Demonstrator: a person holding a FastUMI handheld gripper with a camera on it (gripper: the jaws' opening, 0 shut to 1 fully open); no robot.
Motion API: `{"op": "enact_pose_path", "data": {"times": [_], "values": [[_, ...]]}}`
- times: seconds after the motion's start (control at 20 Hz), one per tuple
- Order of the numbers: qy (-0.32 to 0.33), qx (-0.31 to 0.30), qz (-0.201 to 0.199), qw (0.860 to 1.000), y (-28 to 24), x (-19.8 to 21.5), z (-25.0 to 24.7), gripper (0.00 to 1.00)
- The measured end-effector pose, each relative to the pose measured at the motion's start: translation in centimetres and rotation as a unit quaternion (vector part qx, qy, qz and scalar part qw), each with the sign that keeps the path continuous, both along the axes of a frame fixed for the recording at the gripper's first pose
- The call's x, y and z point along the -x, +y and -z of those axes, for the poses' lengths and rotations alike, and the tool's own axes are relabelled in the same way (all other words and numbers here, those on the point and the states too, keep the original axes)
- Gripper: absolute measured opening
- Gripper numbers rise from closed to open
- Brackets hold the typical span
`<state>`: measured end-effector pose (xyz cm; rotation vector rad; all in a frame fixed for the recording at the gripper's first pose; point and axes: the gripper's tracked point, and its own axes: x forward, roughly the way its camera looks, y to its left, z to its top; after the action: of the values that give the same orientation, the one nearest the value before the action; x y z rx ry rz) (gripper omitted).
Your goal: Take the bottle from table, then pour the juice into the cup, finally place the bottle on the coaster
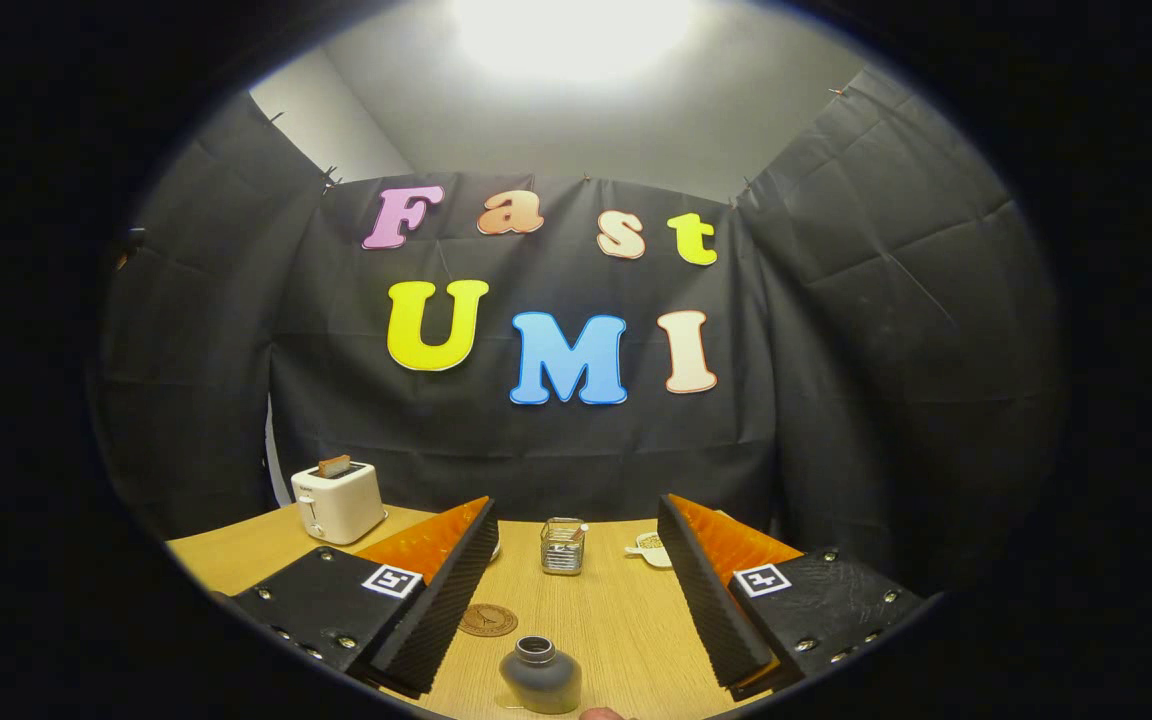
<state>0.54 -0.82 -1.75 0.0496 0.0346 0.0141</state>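
First step judged in hand: the bottle point(540, 676) is not yet taken. It stands low between the wide-apart fingers of the gripper point(576, 590), nothing clamped. A lower reach and closing on it seems needed next. The coaster point(487, 620) is seen just beside the left finger, the cup point(562, 546) beyond. Wooden table point(616, 610), toaster point(337, 501) far left, black cloth behind.

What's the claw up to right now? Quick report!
Claw open, holding nothing. Bottle upright on table between fingers, untouched. Coaster just beyond, bare. Glass cup farther ahead. Path clear.

White toaster point(338, 502) (bread in slot), small dish point(650, 548).
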Motion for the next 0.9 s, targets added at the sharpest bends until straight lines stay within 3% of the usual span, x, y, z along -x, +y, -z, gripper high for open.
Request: {"op": "enact_pose_path", "data": {"times": [0.3, 0.9], "values": [[0.0, -0.01, -0.015, 1.0, 0.3, -0.1, 2.1, 0.98], [0.073, -0.046, -0.043, 0.995, 0.6, 0.3, 10.8, 0.98]]}}
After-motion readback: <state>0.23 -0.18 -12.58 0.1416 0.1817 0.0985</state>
